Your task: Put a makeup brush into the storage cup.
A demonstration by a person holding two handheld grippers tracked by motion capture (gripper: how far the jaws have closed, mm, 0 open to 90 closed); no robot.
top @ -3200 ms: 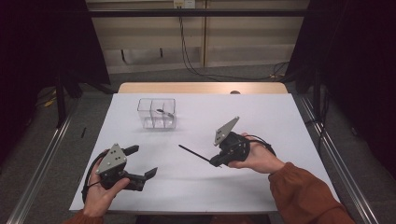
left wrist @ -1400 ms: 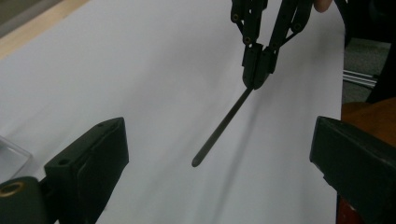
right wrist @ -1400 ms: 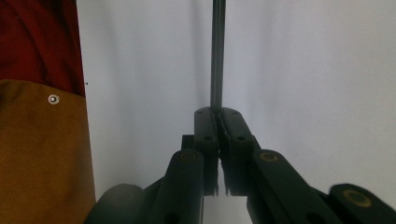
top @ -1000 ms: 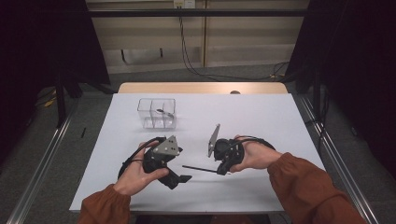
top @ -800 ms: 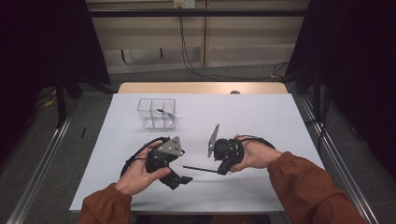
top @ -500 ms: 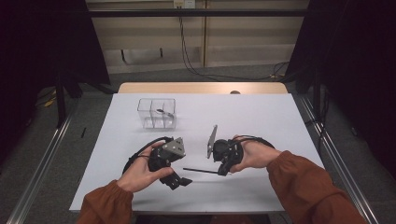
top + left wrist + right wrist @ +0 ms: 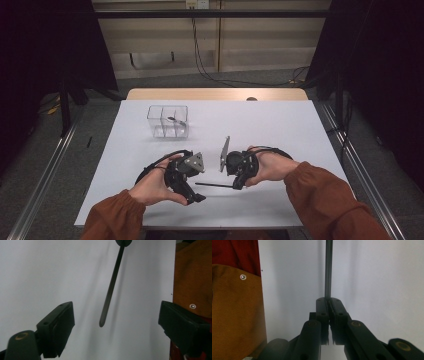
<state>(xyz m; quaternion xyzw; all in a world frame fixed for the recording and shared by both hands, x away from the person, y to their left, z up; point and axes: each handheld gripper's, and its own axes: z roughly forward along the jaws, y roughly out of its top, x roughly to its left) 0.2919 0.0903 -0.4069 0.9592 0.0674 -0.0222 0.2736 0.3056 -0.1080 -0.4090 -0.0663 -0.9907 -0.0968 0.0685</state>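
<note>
The left gripper (image 7: 192,192) has moved in from the near left, its wide jaws just closing around the thin black rod (image 7: 214,185) that the clamped right gripper (image 7: 236,184) holds, so a handover looks near.

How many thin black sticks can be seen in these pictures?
2. One black stick is held by the right gripper above the white table. Another dark piece stands in the clear box.

both sleeves (image 7: 325,195) are rust-orange cloth, one with a small silver snap (image 7: 243,277). each hand-held gripper, left (image 7: 186,176) and right (image 7: 239,165), is black, with two blocky black jaws on hinged links with round pivot screws, a grey three-cornered plate (image 7: 194,162) on top, and a black cable (image 7: 155,164) looping from it.
</note>
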